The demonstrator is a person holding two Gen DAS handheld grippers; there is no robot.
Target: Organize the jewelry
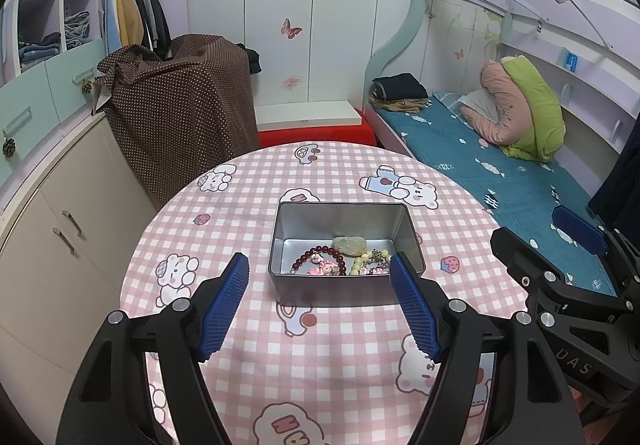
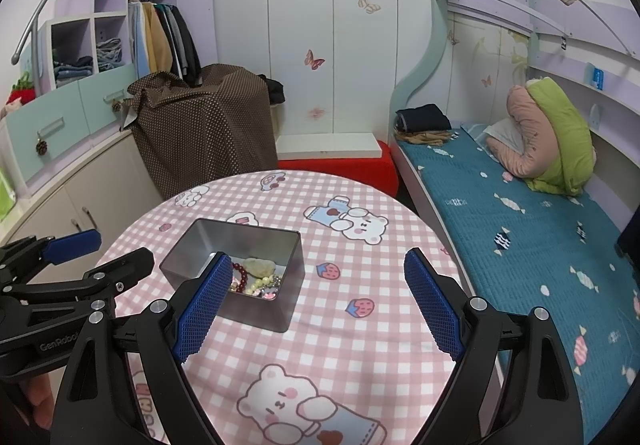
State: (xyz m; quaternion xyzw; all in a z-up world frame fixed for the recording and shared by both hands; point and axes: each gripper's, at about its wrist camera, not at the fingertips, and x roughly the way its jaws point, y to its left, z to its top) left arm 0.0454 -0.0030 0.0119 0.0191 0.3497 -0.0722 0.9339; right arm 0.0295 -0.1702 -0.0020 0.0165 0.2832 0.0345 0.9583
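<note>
A rectangular metal tin (image 1: 304, 225) (image 2: 224, 241) stands open on the round table. Inside lie a dark red bead bracelet (image 1: 308, 255) (image 2: 239, 272), a pale green stone (image 1: 349, 245) (image 2: 260, 266), a pearl and metal bracelet (image 1: 370, 263) (image 2: 266, 285) and pink charms (image 1: 322, 268). My left gripper (image 1: 320, 271) hovers open just in front of the tin, nothing between its blue pads. My right gripper (image 2: 318, 269) is open above the cloth to the right of the tin, holding nothing. Each gripper shows at the other view's edge: the right gripper (image 1: 560, 237), the left gripper (image 2: 108, 247).
The table wears a pink checked cloth (image 1: 320, 345) (image 2: 360, 245) with bear prints. A bed with a teal cover (image 1: 500, 173) (image 2: 520, 225) runs along the right. A brown dotted cover (image 1: 180, 117) drapes furniture behind the table, with cabinets (image 1: 60, 245) on the left.
</note>
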